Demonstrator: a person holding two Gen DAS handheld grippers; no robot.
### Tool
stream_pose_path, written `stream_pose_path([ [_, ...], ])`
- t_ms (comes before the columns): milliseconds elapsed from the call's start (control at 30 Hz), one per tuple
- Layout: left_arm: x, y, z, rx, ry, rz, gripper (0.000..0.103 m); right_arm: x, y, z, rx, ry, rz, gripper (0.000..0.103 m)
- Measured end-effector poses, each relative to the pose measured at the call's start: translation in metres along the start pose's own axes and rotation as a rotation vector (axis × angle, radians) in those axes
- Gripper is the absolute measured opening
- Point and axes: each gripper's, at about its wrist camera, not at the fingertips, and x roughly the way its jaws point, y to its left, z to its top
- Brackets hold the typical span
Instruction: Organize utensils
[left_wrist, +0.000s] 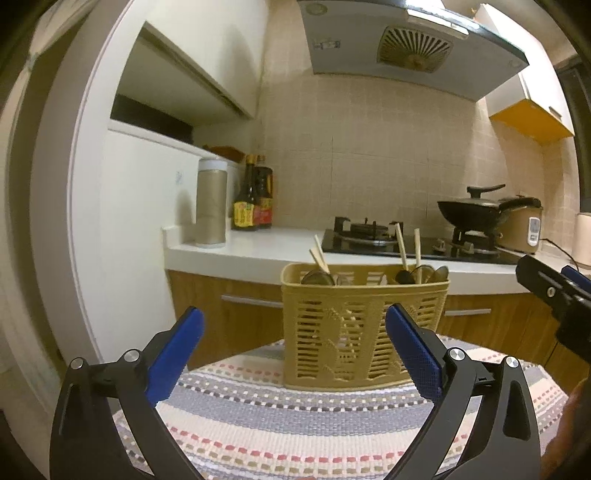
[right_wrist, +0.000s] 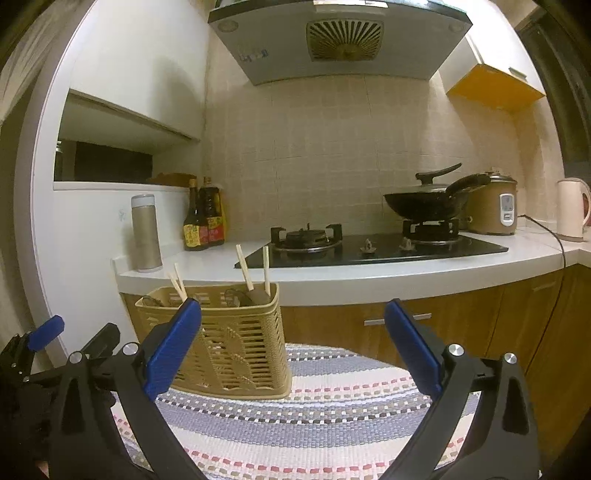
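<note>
A tan slotted utensil basket (left_wrist: 364, 328) is standing upright on a striped woven mat (left_wrist: 295, 424) that is covering the desk. Inside it, four wooden chopsticks (left_wrist: 400, 247) are sticking up: two are leaning together near its left end and two are standing apart near its right end. Dark spoon bowls (left_wrist: 437, 273) are also poking above the rim, mostly at the right end, with one rounded piece at the left; their exact number is too hard to tell.

The left tongs (left_wrist: 295, 332) are hovering low over the mat, pointing straight at the basket, with the two blue pads spread wide and gripping nothing. The basket is sitting just beyond the tips, framed between them. The right tongs (right_wrist: 293, 325) are hanging level over the mat too, equally wide open and empty, aimed past the basket's right side, so the basket (right_wrist: 218, 339) is appearing behind the left finger.

Behind the mat, a white kitchen counter (right_wrist: 369, 275) is carrying a two-burner gas hob (right_wrist: 369, 247), a black wok (right_wrist: 424, 206) on the right burner, a rice cooker (right_wrist: 493, 206), two sauce bottles (right_wrist: 203, 221), a tall cylinder flask (right_wrist: 146, 232) and a pale kettle (right_wrist: 572, 210).
</note>
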Motion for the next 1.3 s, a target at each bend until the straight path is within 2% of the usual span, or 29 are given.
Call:
stream_pose_path([
  [133,0.001,0.002,0.0,-0.012,0.017,-0.007,0.095,0.004,-0.005,-0.001,0.021,0.023,-0.002,0.095],
  [400,-0.004,0.004,0.002,-0.015,-0.009,-0.004,0.095,0.016,-0.011,-0.005,0.073,0.095,0.05,0.095],
  [967,0.005,0.018,0.002,-0.099,0.047,-0.041,0.095,0.011,0.01,-0.009,-0.026,0.051,0.016,0.095],
  [1300,0.003,0.012,-0.001,-0.05,0.021,0.004,0.095,0.005,0.023,-0.011,-0.093,0.019,-0.01,0.095],
])
